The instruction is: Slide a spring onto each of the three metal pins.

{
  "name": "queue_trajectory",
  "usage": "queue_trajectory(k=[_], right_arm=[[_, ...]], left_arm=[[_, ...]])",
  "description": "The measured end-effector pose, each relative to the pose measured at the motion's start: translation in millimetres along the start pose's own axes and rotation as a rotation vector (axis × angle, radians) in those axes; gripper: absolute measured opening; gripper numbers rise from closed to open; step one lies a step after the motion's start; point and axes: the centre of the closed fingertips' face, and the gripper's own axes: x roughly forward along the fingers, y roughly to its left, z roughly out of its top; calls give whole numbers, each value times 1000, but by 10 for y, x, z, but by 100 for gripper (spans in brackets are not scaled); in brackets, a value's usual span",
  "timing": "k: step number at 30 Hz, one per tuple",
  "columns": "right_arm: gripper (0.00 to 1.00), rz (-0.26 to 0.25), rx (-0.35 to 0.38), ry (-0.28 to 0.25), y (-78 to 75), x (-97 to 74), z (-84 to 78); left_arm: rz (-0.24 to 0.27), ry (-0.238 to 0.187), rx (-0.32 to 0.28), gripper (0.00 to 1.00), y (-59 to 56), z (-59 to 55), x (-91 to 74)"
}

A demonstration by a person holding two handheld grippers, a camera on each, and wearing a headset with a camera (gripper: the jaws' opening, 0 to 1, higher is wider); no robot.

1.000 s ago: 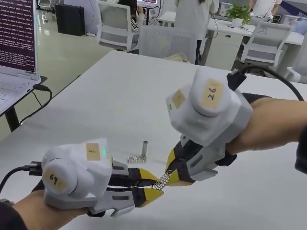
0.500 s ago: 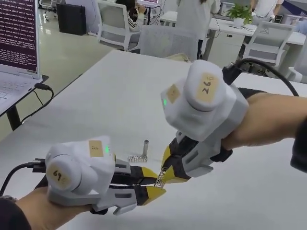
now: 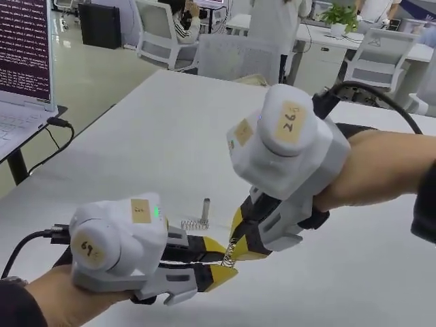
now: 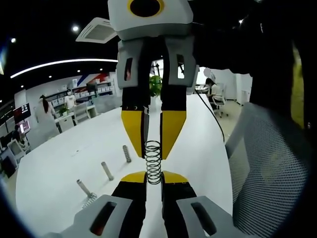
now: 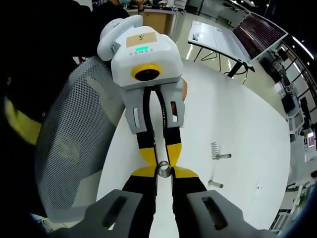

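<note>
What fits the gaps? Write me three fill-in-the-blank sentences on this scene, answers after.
1. The left gripper and the right gripper are ___ shut on the spring.
2. In the left gripper view, ___ metal pins stand on the table.
3. A second spring lies on the table beside an upright ___.
Answers: both; three; pin.

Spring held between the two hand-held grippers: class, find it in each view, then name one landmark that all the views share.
Head view: the held spring sits low centre.
Left gripper view: centre, running up the picture.
Right gripper view: low centre, seen nearly end-on.
Shared landmark: the loose spring lying by a pin.
</note>
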Motion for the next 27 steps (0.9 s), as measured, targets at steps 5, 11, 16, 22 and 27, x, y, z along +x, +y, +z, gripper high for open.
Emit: queue_trajectory(k=[5, 11, 16, 22, 27], right_arm=[[8, 0, 7, 4, -15, 2, -22], [8, -10, 25, 2, -68, -26, -62], [8, -17, 46, 10, -112, -33, -143], [8, -23, 69, 25, -173, -40, -247], [8, -29, 87, 23, -226, -74, -288]], left_arm=[[5, -2, -7, 9, 16, -2, -15], [21, -1, -16, 14, 57, -41, -63], [37, -5, -40, 21, 87, -83, -108], [64, -6, -59, 29, 139, -128, -144], [89, -14, -82, 38, 193, -147, -186]])
